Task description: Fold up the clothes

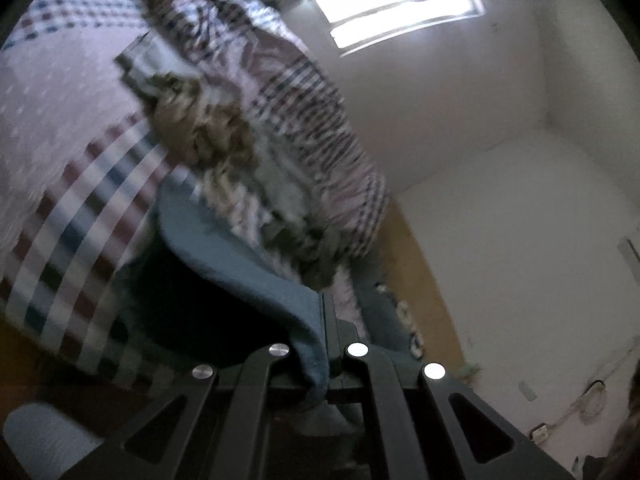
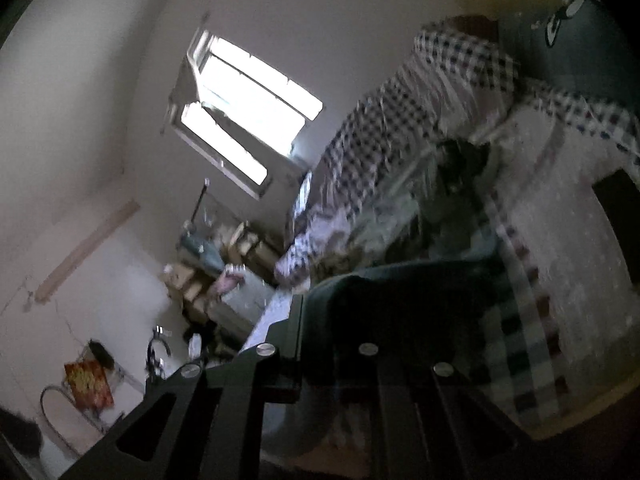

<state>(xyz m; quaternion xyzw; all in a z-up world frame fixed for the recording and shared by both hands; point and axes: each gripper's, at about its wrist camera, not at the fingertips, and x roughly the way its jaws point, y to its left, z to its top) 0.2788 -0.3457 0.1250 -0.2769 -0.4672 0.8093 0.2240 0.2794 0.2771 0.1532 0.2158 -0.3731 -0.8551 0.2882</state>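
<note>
Gripping a fold of blue-green cloth (image 1: pixel 248 264), my left tongs (image 1: pixel 326 344) are fully closed, and the fabric runs out from between the two dark fingers and sags away to the left in a heavy dark drape. Behind that cloth lies the bed (image 1: pixel 48 112), covered in a pale sheet dotted with white and edged in a band of red, blue and white checks. On the bed sits a rumpled heap of clothes (image 1: pixel 216 136), tan and cream patterned pieces mixed together, and a striped pillow (image 1: pixel 304 92) leans along its far side. A bright window (image 1: pixel 396 4) shows high on the white wall beyond. My right tongs (image 2: pixel 316 332) are nearly closed too, and the same dark blue-green cloth (image 2: pixel 400 300) hangs over and between their fingers; the view is blurred and dim, yet the fabric looks pinched at the left finger and spreads to the right across the frame. Past it I see the checked edge of the bed (image 2: pixel 516 344), the heap of clothes (image 2: pixel 452 168) and a checked pillow (image 2: pixel 404 120). A cluttered shelf (image 2: pixel 216 268) stands against the wall under the window (image 2: pixel 248 108).
</note>
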